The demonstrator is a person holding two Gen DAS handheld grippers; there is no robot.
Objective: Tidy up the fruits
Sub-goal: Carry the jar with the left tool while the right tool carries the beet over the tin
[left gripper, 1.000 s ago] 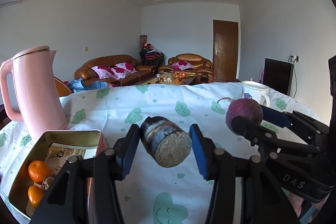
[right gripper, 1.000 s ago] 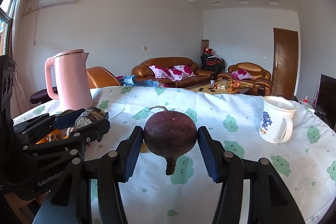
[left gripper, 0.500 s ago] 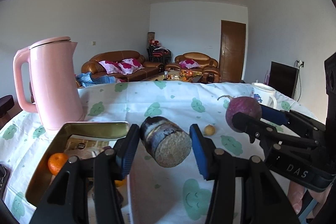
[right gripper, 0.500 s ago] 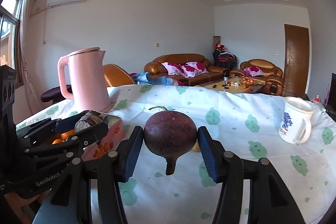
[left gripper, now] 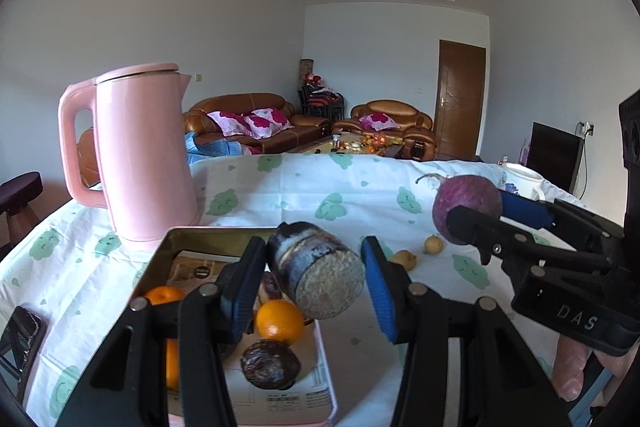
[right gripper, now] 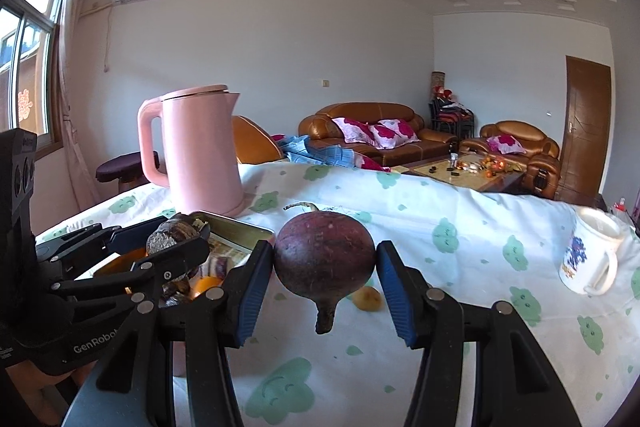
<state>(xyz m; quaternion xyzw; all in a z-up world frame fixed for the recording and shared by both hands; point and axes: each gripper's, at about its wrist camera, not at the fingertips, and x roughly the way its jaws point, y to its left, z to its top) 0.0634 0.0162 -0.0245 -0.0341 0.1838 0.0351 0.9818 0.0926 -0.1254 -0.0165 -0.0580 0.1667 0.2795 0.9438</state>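
My left gripper (left gripper: 314, 277) is shut on a dark cut root piece (left gripper: 316, 273) and holds it above the right part of a gold tin tray (left gripper: 188, 239). The tray holds oranges (left gripper: 279, 321) and a dark round fruit (left gripper: 271, 363). My right gripper (right gripper: 325, 281) is shut on a purple round beet (right gripper: 325, 263), held above the tablecloth to the right of the tray (right gripper: 236, 227). The beet also shows in the left wrist view (left gripper: 466, 205). Two small yellow fruits (left gripper: 433, 245) lie on the cloth; one shows in the right wrist view (right gripper: 368, 298).
A tall pink kettle (left gripper: 140, 155) stands behind the tray. A white printed mug (right gripper: 588, 257) stands at the right. A dark phone (left gripper: 22, 339) lies at the table's left edge. The cloth (right gripper: 460, 347) has green prints.
Both grippers have moved left with their loads. The left gripper now hangs over the tray's right part, and the kettle and tray have shifted toward the middle of both views.
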